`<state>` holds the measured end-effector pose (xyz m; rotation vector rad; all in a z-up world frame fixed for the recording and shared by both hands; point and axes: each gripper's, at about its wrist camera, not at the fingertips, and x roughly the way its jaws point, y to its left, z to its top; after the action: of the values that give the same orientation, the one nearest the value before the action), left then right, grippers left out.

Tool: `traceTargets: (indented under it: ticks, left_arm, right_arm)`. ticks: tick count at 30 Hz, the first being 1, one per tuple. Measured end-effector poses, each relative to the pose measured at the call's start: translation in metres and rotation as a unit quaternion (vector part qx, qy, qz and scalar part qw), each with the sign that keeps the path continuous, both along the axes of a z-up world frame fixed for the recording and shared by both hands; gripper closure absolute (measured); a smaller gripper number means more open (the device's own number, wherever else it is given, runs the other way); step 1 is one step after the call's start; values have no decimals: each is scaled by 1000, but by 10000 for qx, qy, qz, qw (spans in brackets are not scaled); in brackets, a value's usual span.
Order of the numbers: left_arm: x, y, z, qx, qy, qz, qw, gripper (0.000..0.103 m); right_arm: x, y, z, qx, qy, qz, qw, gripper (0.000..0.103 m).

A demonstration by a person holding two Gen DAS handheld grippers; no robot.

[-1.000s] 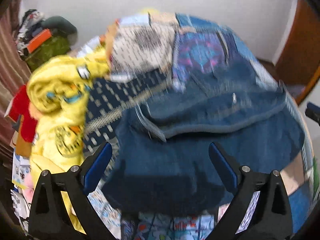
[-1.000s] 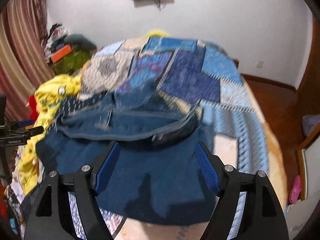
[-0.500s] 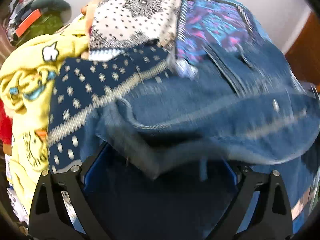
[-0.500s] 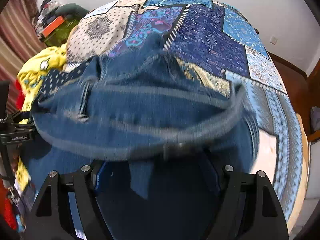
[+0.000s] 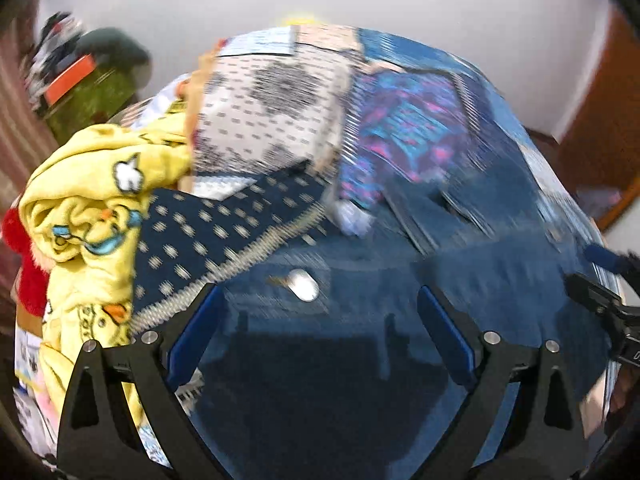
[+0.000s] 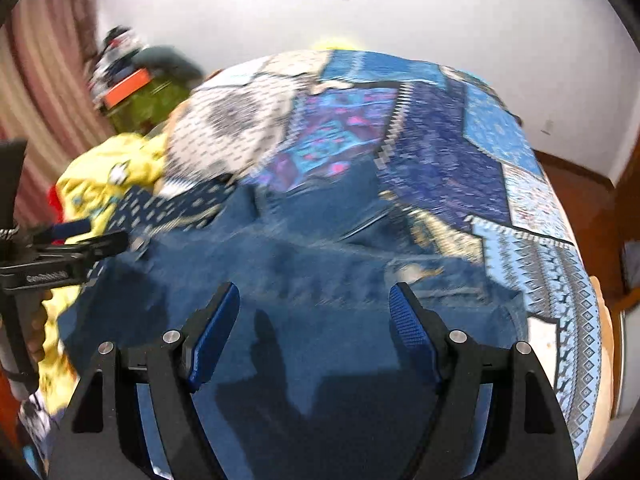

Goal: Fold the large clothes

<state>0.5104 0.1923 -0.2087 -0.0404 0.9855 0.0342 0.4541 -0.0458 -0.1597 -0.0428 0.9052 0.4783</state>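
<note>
1. A pair of dark blue jeans lies spread on a bed covered by a patchwork quilt, its waistband and metal button facing the cameras.
2. The left gripper hangs over the denim with its blue pads spread wide, pinching nothing.
3. The right gripper hovers above the same garment, fingers likewise apart and empty.
4. A navy dotted cloth and a crumpled yellow cartoon-print garment sit just beside the jeans at the left edge.
5. Both views are motion-blurred.
</note>
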Motion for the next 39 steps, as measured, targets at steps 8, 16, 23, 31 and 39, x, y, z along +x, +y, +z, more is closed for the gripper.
traceTargets:
  ticks: [8, 16, 23, 31, 39]
  left_arm:
    - [-52, -28, -56, -59, 698, -448, 9965, 5]
    - [-106, 7, -59, 60, 412, 24, 9991, 5]
    - [-145, 49, -52, 111, 499, 736, 9960, 5]
    - [-202, 104, -35, -1041, 254, 1875, 9764, 5]
    - [-206, 81, -58, -3032, 183, 1801, 9356, 5]
  right_arm:
    - [-41, -2, -40, -590, 433, 379, 9966, 28]
    - [-65, -72, -38, -625, 517, -83, 9967, 22]
    - [-81, -122, -36, -838, 673, -692, 9918, 20]
    - [-95, -152, -15, -780, 606, -1065, 9894, 20]
    - [-101, -146, 0, -445, 285, -1079, 9928, 20]
